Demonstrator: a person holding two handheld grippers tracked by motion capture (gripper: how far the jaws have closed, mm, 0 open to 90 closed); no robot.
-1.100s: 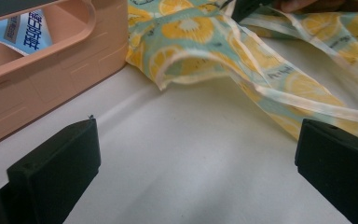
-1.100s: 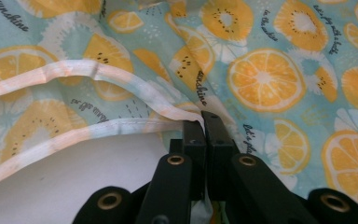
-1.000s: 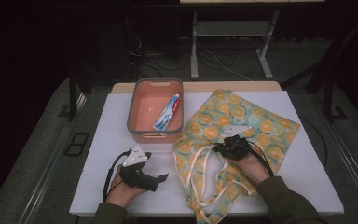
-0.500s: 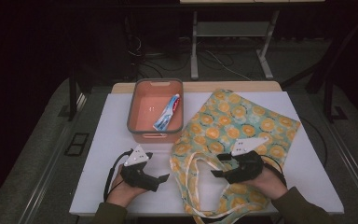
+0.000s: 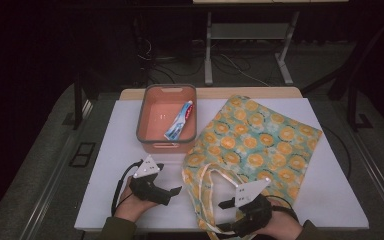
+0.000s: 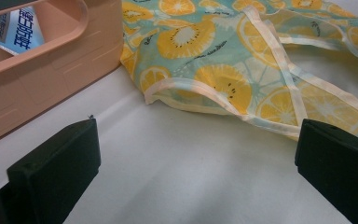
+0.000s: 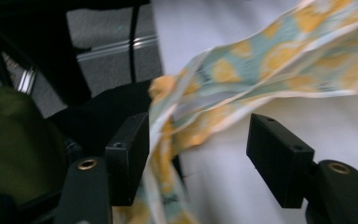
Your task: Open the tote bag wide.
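Perhaps bag hem beside right claw.

Toothpaste tube bears dark printed characters; too blurred to read

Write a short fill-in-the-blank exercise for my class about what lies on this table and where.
1. The toothpaste tube lies inside the ______ tub.
2. The cloth bag is printed with slices of ______.
3. The bag lies to the ______ of the tub in the high view.
4. The left gripper has its jaws ______, with only bare table between them.

Missing words: orange; fruit; right; open
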